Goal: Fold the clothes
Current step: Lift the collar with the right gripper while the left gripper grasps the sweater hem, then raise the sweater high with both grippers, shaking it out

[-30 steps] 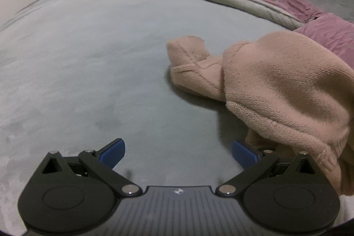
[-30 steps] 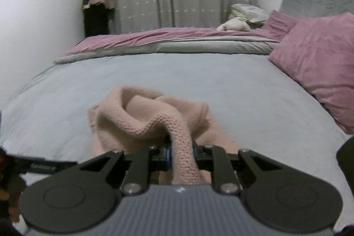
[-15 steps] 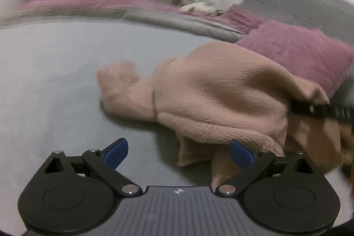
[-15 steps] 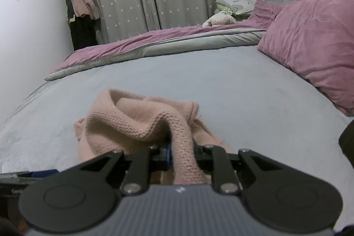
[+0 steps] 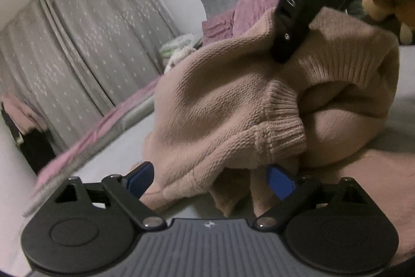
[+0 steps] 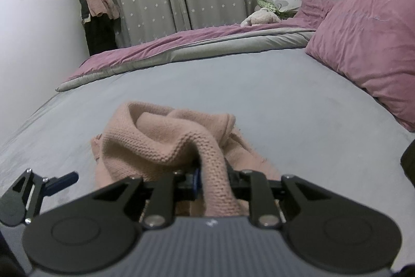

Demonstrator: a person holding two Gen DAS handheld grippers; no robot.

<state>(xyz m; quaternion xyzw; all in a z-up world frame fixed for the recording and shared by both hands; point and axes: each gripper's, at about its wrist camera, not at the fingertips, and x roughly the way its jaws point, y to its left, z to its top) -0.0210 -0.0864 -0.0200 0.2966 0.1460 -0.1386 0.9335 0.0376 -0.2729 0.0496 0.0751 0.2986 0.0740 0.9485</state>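
The right tongs (image 6: 211,181) are clamping a rolled ridge of the pink knitted sweater (image 6: 166,139), the knit passing up between the closed jaws and draping back over the housing. In the left wrist view the same tool is showing as a black bar at the upper right, holding the fabric lifted off the bed (image 6: 233,95).

The left tongs (image 5: 207,179) are standing wide apart, though their jaws have just been narrowing a little. A loose lower edge of the sweater is hanging between the blue pads (image 5: 278,181), which are not pressing on it. A ribbed cuff (image 5: 282,129) is sitting just beyond the right pad. In the right wrist view the left tool is appearing at the near left edge, just beside the sweater.

The sweater itself is lying bunched at the near middle of the grey bed, partly raised by the right grip, with sleeves and body heaped over one another. No flat panel, straight edge or finished fold is showing anywhere on it.

Farther out, a pink pillow (image 6: 368,43) is resting at the right, and a pink-and-grey duvet (image 6: 181,48) is lying pushed to the far side, well apart from the work.

Assessment: the task is standing at an early stage. The garment is being gathered and taken in hand only. Spreading it flat, bringing in the sleeves and making the folds all appear to be outstanding.
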